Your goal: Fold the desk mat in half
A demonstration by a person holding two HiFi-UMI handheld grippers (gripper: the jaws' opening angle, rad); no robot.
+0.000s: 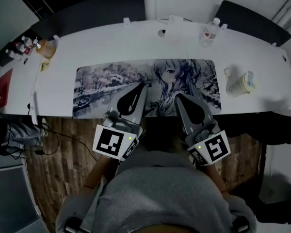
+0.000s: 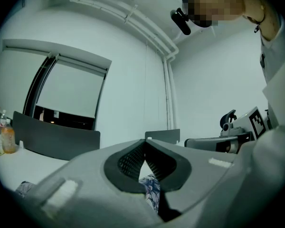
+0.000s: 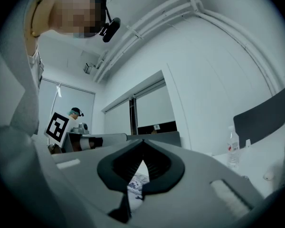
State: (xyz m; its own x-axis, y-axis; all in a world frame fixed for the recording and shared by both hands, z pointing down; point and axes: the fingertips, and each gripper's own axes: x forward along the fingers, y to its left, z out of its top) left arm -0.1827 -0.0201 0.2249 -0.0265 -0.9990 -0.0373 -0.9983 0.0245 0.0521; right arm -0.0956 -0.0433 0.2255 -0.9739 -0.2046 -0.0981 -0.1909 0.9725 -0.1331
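Head view: the left hand-held gripper (image 1: 142,85) and the right hand-held gripper (image 1: 177,97) are closed tight over the near edge of the desk mat (image 1: 106,84).

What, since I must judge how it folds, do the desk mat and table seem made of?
Desk mat: probably cloth-topped rubber, matte; its printed picture shows no glare and it lies flat. Table: likely smooth white laminate or painted board; even, plain surface.

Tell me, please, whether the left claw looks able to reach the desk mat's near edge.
Likely yes: the left claw sits over the desk mat by its near edge, nothing between, but its jaws are shut.
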